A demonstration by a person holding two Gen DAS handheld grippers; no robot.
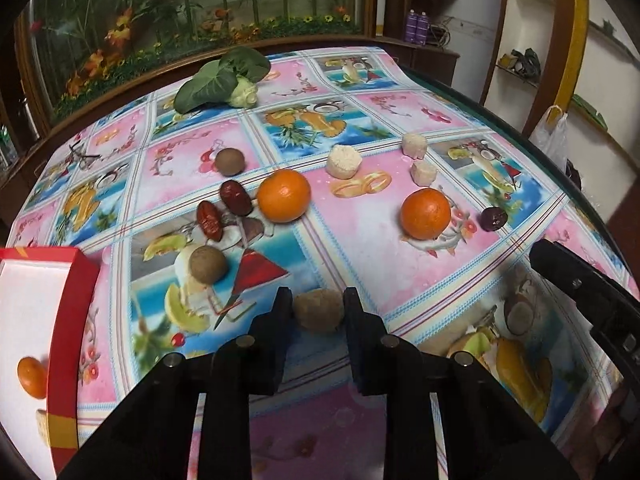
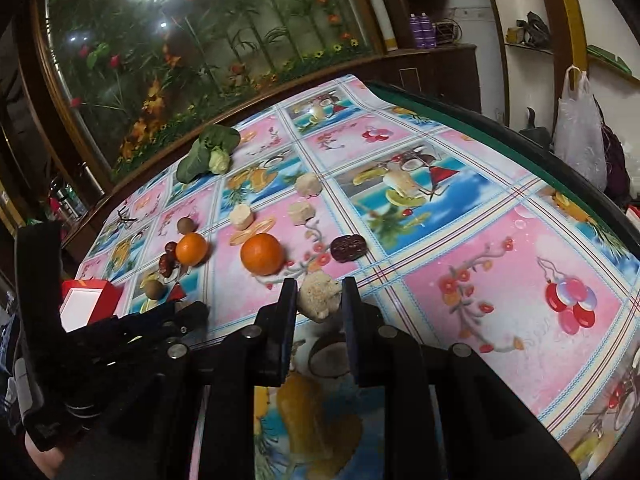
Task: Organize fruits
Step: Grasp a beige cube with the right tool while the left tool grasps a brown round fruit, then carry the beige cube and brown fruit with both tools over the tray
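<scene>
Examining both wrist views, each gripper is found clenched on one item. The left gripper (image 1: 318, 304) is closed on a brown round fruit (image 1: 319, 310), held squarely between the fingertips and low over the patterned tablecloth (image 1: 360, 224). The right gripper (image 2: 320, 294) is closed on a pale crumbly piece (image 2: 319, 295), likewise centred between its pads; whether that piece is lifted clear of the cloth cannot be settled from this angle.

The red box (image 1: 72, 320) is noted at the left edge of the left view, with one small orange (image 1: 32, 376) already inside. From the left fingers the box lies to the left and slightly nearer the camera, close by; from the right gripper it is well apart, beyond the left gripper. The left hand is therefore judged the nearer for delivery.

Neither held item shows a marked long axis. Two oranges (image 1: 284, 196), red dates (image 1: 236, 198) and further brown fruits (image 1: 208, 264) are recorded loose on the cloth.
</scene>
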